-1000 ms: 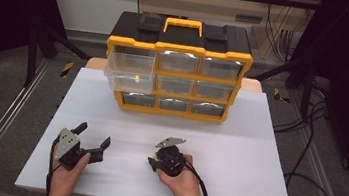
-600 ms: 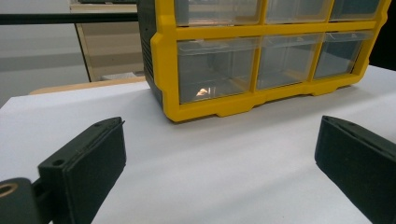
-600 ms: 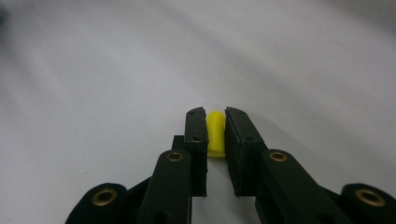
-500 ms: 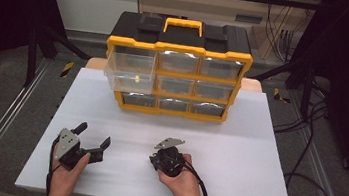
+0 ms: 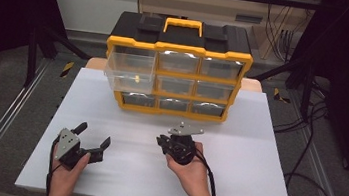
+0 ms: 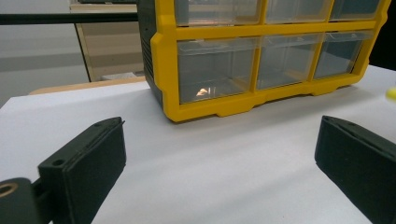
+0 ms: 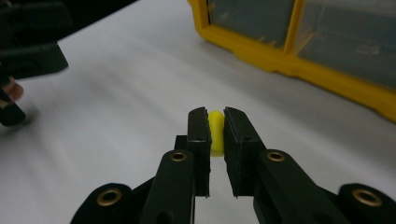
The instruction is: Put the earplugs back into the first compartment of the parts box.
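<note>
High view: yellow organizer at table's far edge, one top-left drawer pulled out; bare white surface between organizer and both grippers.

Left gripper view: left gripper spread wide, nothing between, facing organizer.

Right gripper view: right gripper clamped on small yellow piece (rounded, bright), near organizer's base, having just closed.

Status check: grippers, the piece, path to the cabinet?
Right gripper shut on small yellow piece. Left gripper open. Yellow-and-black drawer cabinet's clear top-left drawer pulled out.

Glossy yellow plastic organiser; clear plastic drawers; matt white table.
</note>
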Demonstrator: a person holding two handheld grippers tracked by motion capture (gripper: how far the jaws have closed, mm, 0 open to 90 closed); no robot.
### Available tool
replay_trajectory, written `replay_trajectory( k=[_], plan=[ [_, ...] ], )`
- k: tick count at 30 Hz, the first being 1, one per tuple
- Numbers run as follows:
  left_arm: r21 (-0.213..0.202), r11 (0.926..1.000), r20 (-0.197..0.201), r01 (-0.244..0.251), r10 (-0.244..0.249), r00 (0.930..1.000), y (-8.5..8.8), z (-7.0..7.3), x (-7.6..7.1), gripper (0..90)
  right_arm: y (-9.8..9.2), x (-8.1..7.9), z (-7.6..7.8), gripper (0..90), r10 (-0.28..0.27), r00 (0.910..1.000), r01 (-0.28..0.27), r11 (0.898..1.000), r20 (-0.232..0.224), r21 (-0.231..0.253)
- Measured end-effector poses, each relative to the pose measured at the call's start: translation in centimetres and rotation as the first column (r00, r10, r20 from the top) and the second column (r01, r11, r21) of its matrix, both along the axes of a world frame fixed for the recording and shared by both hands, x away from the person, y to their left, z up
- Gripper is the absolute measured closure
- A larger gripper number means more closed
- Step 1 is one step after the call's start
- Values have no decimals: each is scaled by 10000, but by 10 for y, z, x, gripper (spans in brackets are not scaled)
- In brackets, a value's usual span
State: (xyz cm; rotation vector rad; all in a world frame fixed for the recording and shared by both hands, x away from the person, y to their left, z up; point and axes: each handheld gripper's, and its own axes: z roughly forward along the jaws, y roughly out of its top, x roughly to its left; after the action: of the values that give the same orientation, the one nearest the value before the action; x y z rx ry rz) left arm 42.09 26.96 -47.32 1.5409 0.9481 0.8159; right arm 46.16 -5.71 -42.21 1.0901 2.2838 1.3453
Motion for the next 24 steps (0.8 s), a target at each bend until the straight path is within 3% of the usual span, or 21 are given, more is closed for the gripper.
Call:
replay_trajectory(
  k=[9, 24],
  plan=[
    [-19, 10000, -2, 3, -3, 10000, 0, 0, 0, 19, -12, 10, 45, 816, -378, 9966, 323, 9967, 731, 745],
    [-27, 10000, -10, 4, -4, 10000, 0, 0, 0, 19, -20, 19, 114, 818, -658, 9814, 438, 9914, 1802, 1234]
  ],
)
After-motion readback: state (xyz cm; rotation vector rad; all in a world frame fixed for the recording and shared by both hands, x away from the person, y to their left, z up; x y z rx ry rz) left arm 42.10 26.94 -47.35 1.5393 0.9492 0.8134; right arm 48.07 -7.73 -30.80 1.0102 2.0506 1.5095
